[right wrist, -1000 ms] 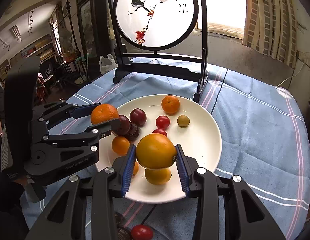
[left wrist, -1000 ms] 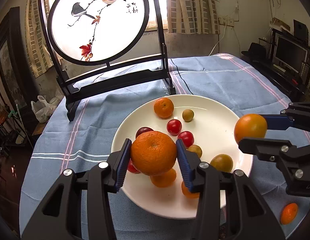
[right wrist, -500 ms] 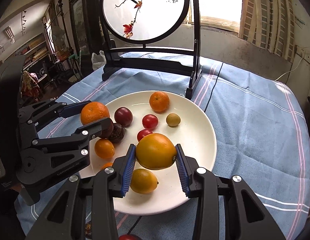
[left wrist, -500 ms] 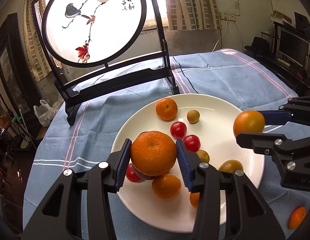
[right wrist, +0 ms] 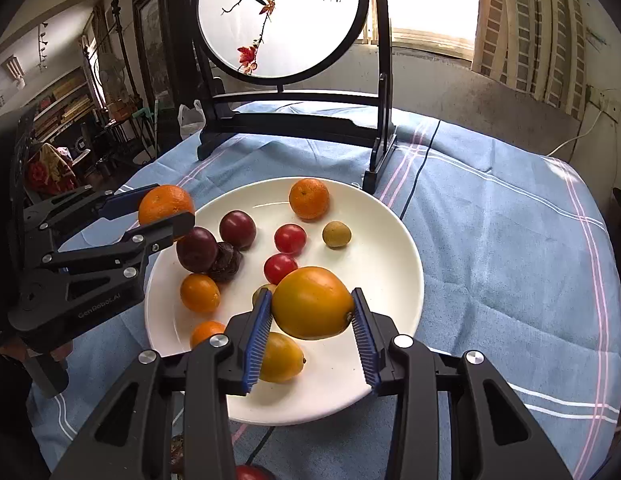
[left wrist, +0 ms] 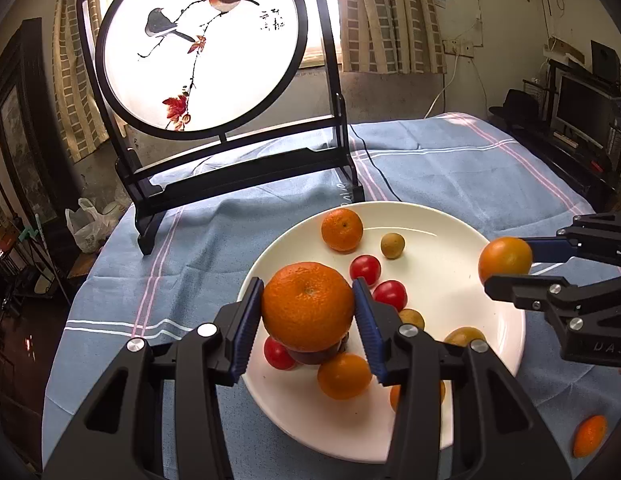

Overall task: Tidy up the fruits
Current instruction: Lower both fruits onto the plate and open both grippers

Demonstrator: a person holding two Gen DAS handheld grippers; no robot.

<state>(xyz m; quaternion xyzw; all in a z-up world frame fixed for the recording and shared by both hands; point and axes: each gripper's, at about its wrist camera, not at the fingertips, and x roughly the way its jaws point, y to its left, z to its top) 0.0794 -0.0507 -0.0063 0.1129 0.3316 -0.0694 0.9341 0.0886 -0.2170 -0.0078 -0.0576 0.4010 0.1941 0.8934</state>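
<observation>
Fruits are lying scattered on a white plate [left wrist: 462, 224] that is sitting on a surface draped in a blue striped cloth [right wrist: 510, 240]. The left tongs [left wrist: 308, 312] are gripping a large mandarin [left wrist: 308, 306] between their blue pads, holding it above the near left part of the plate, over a dark plum and a red tomato [left wrist: 278, 354]. The right tongs [right wrist: 312, 312] are clamping a yellow-orange fruit [right wrist: 312, 308], egg-shaped, and are hanging it over the near side of the plate, just above a similar yellow fruit [right wrist: 280, 358] resting there. On the plate a small mandarin [right wrist: 309, 199] is sitting toward the far rim, with a greenish-brown round fruit [right wrist: 337, 234] near it and two cherry tomatoes [right wrist: 289, 239] between them and the middle. Two dark plums [right wrist: 237, 229] are crowding the left part beside a wrinkled dark fruit. Off the plate, a small orange fruit [left wrist: 589, 436] is lying on the cloth at the near right. Behind the plate a round bird-painted screen [left wrist: 198, 44] is standing upright in a black frame.
</observation>
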